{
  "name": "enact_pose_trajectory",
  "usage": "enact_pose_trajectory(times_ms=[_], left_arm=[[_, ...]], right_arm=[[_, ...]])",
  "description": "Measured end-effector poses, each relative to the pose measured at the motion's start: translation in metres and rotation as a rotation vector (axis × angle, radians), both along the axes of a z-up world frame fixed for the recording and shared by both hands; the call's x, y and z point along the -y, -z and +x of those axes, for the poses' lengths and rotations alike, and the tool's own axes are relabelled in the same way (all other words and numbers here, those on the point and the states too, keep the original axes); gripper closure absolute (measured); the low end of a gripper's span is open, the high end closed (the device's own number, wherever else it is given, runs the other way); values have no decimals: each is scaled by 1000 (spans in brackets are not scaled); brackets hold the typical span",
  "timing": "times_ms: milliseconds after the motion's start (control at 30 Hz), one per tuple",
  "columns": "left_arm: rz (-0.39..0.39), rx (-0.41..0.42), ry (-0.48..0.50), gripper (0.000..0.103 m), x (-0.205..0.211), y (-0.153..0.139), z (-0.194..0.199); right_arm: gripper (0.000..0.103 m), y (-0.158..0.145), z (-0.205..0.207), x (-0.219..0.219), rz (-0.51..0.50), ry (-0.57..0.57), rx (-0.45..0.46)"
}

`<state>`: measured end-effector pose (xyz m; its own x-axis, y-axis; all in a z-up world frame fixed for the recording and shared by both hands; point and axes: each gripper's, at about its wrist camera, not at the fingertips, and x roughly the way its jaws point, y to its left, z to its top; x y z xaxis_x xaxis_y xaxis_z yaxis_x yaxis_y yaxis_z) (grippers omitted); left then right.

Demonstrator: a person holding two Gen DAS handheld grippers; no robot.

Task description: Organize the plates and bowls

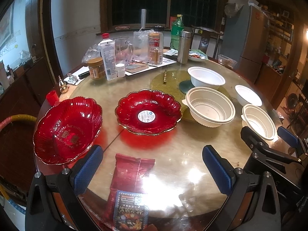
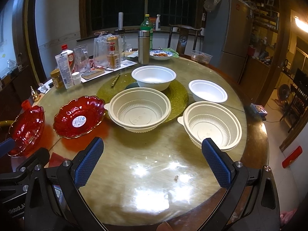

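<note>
Bare table (image 2: 146,169) runs along the near edge, except for a red packet (image 1: 132,175) at its left. Red dishes (image 1: 148,111) and white bowls (image 2: 139,108) block the middle; bottles and jars (image 2: 113,52) crowd the far-left edge.

I am in the dining room of a home. Before me is a round table (image 2: 154,173) with household clutter: bottles, a steel flask (image 2: 143,46), a dish of leftover food (image 2: 161,55). Behind stand a wooden chair (image 2: 183,38), a fridge (image 2: 229,36) and a dark barred window (image 2: 144,2).
</note>
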<state>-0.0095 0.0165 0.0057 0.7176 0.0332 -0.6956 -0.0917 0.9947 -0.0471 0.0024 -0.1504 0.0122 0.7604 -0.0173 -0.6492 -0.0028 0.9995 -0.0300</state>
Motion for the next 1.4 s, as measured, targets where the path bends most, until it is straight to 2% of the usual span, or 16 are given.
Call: enact_pose_trajectory(times_ms=[233,433,633,733,800,867,1067,1133,1233,1300,1333,1400], left_arm=[[1,2,-56,0,-27,-3,-8],[5,8,-181,0,-82,-8,-21],[-32,-12,-364,0,-171,0,-31],[-96,-55,-460,0,-214,10,-31],[-112,-82,-471,0,-230,16,-27],[-88,-101,-471,0,-237,21,-17],[-114,-153,-455,1,-254,35,8],[-149,-196,-436,4,-257,41,16],[-170,-225,-420,13,-257,50,26],[-190,-239,-399,28,-257,54,33],[-201,-248,-394,31,-257,57,36],[-207,-255,-395,42,-258,60,40]], right_arm=[[0,-6,9,-27,13,-76,5],[0,-9,20,-73,71,-215,-28],[0,-6,39,-137,229,-447,-180],[0,1,47,-159,280,-487,-257],[1,9,55,-174,335,-518,-327],[3,21,67,-186,370,-517,-391],[24,55,93,-210,493,-485,-578],[25,66,98,-214,514,-470,-613],[32,79,104,-222,544,-457,-649],[35,83,106,-227,548,-448,-654],[37,85,107,-230,538,-440,-648],[51,87,107,-233,528,-433,-652]])
